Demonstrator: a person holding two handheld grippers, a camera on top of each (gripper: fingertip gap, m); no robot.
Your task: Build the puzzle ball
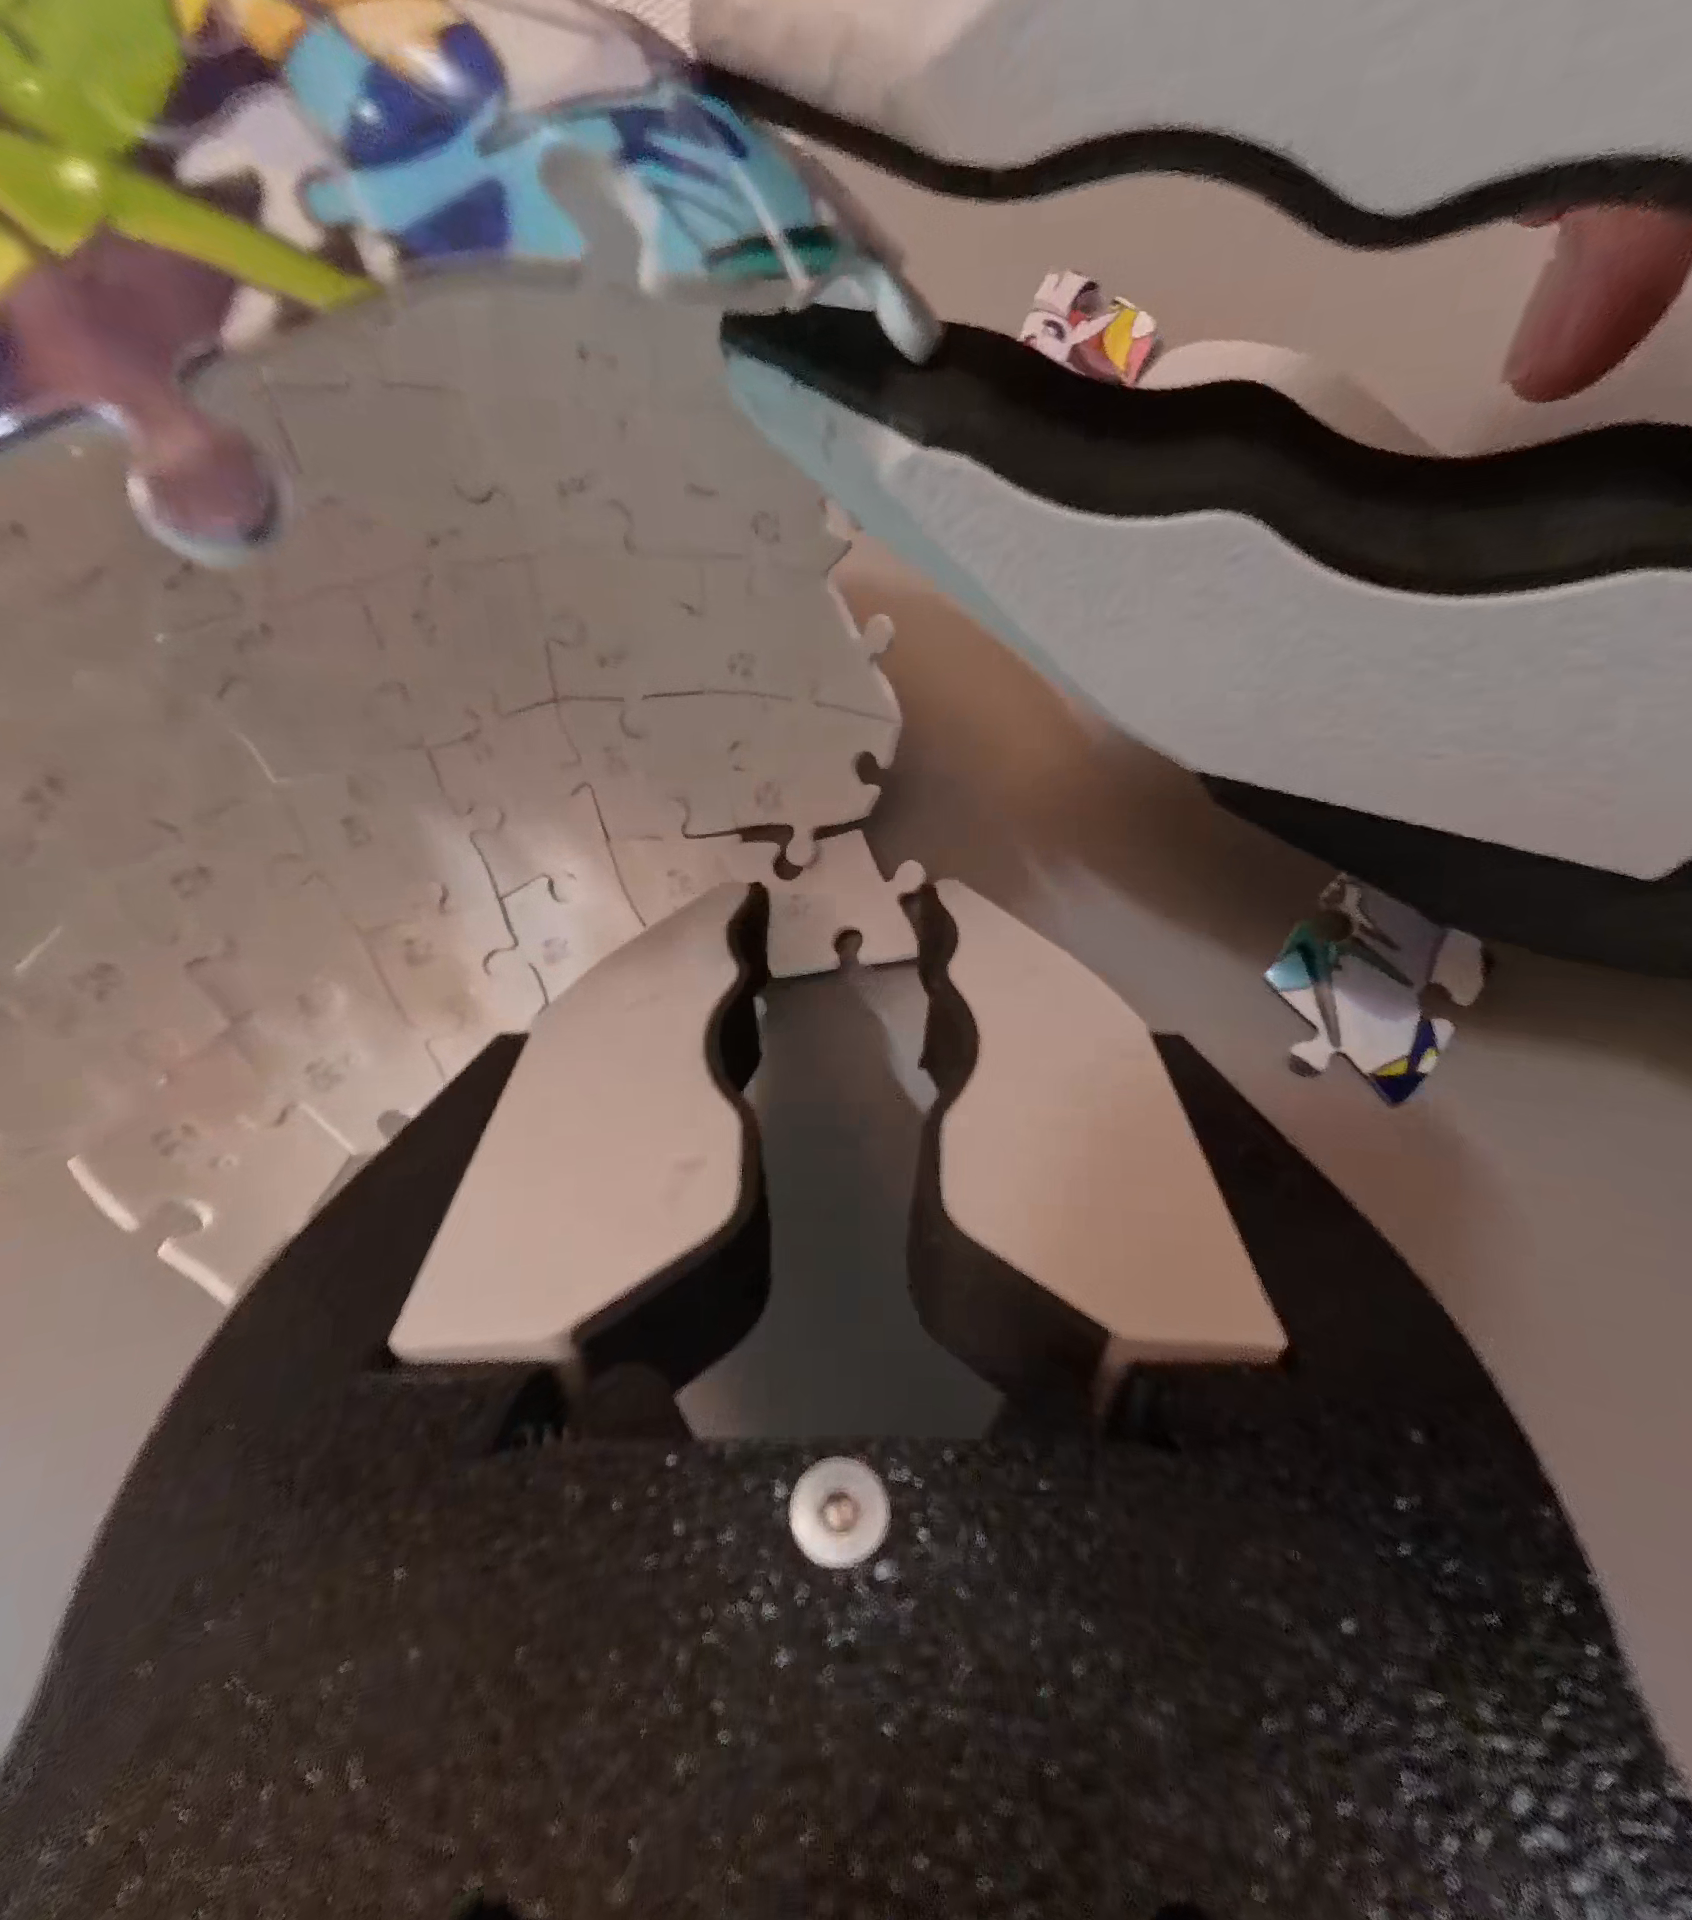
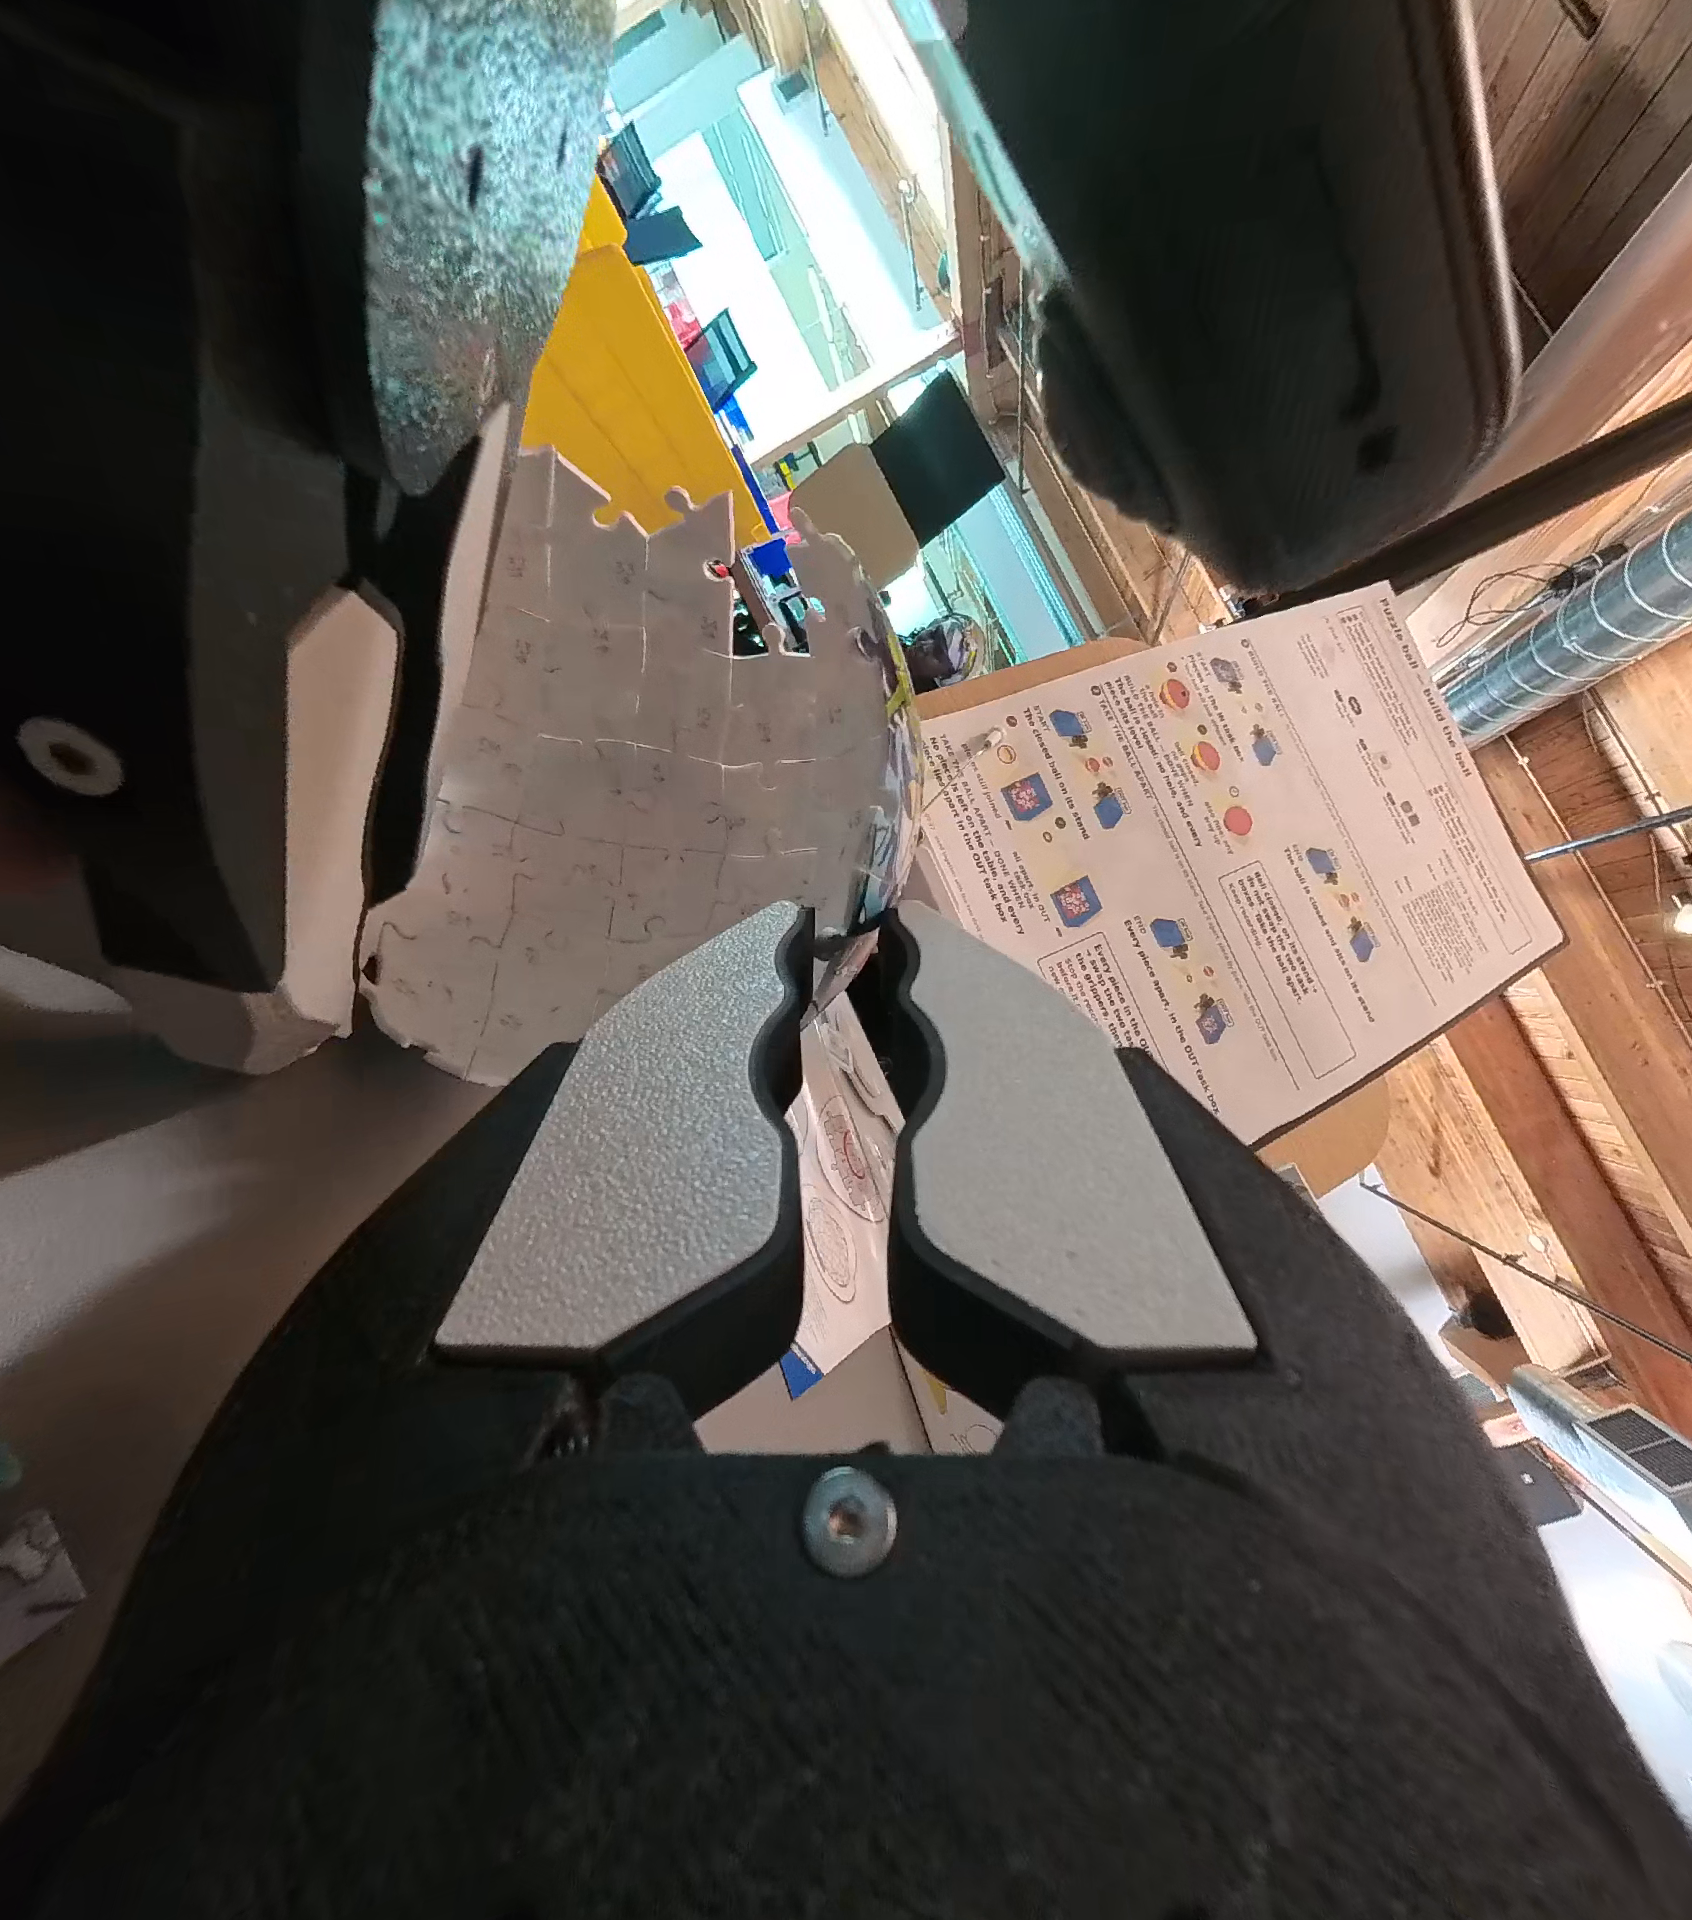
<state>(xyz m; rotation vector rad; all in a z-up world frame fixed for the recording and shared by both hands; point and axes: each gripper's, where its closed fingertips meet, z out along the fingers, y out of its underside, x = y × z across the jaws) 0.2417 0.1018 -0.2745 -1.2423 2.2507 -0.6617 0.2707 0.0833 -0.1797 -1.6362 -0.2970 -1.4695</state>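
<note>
Black, speckled and broad, the left gripper (image 1: 837,914) fills the near part of its own view. Its pale fingers (image 1: 634,1122) stand a narrow gap apart and pinch the jagged rim of the partly built puzzle ball (image 1: 426,727), a thin curved shell of interlocked plastic pieces seen from its plain grey inner side. Printed outer faces in blue, white and purple show only at the shell's far edge.

The right gripper (image 2: 847,935) has its grey fingers (image 2: 634,1174) drawn almost together on another stretch of the same rim, where the coloured outside curves away. So both hold the shell by its edge, lifted off the grey table (image 1: 1444,1351). One loose blue-and-white puzzle piece (image 1: 1361,987) lies on the table just right of the left fingers; a second loose multicoloured piece (image 1: 1091,327) lies farther off. A bright green plastic stand (image 1: 21,156) sits at the upper left, blurred. A printed white instruction sheet (image 2: 1237,831) is propped up behind the ball.

The shell looks light and fairly stiff piece by piece, yet held only by tab joints, so a hard squeeze or twist could pop a seam. Its glossy faces are probably slippery. Gripping flat across a piece near the rim, as now, seems the safest hold, with the open edge kept free for the next piece.
</note>
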